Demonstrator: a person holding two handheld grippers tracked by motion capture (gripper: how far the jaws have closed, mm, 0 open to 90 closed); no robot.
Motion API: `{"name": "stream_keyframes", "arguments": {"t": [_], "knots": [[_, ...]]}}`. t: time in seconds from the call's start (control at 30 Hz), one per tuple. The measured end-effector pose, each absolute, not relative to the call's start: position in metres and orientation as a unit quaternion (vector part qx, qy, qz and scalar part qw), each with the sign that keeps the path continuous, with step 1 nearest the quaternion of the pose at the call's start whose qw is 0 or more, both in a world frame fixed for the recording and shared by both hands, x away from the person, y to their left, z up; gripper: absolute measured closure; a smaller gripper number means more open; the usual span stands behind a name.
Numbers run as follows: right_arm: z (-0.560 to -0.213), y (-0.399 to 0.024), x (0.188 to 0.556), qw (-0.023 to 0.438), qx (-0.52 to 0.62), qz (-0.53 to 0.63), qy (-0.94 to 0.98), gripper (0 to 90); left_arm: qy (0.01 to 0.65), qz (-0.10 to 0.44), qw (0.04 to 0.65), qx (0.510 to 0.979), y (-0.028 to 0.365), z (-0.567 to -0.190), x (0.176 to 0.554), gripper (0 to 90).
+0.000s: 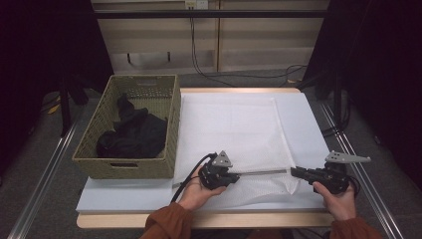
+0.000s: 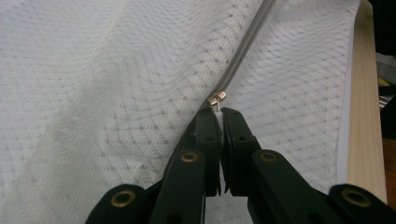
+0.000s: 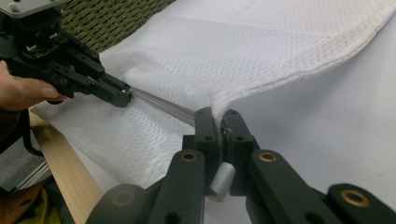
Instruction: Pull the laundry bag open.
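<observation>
While our left gripper (image 2: 218,113) pinches the small brass zipper pull (image 2: 217,97) at its tips, our right gripper (image 3: 217,115) is clamped on the end of the white mesh laundry bag (image 1: 234,124), beside the zipper's (image 3: 161,103) far end. We judge the zipping step is in hand, with the bag lying flat on the table (image 1: 308,124) between the two tools. Next we should keep the right end taut and draw the pull steadily along the grey teeth. Just beyond our jaws the mesh is soft, dotted with holes, loosely rippled. Farther off to the left gripper's left stands a woven rectangular basket (image 1: 164,124) holding dark cloth (image 1: 132,134).
</observation>
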State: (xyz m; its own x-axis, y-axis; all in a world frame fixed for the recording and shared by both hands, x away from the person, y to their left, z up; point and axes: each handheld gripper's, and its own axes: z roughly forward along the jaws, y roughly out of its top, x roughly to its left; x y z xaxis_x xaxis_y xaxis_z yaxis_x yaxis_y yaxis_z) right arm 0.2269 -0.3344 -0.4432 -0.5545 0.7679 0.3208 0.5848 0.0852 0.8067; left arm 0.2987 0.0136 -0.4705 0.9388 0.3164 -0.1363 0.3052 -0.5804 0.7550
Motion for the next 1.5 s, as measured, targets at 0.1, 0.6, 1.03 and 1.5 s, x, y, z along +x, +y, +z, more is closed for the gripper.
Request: {"name": "stream_keyframes", "arguments": {"t": [0.1,0.6,1.03,1.5], "knots": [[-0.443,-0.333,0.227,0.094,0.462,0.492,0.732,86.9,0.167,0.009,0.407,0.898,0.015,-0.468,0.297,86.5],[-0.444,-0.337,0.227,0.099,0.467,0.493,0.728,86.9,0.181,0.012,0.413,0.892,0.025,-0.469,0.299,86.5],[-0.443,-0.336,0.227,0.098,0.468,0.493,0.727,86.9,0.181,0.004,0.413,0.893,0.029,-0.470,0.299,86.5],[-0.442,-0.336,0.227,0.098,0.470,0.495,0.725,87.0,0.190,0.017,0.413,0.891,0.042,-0.467,0.301,86.5]]}}
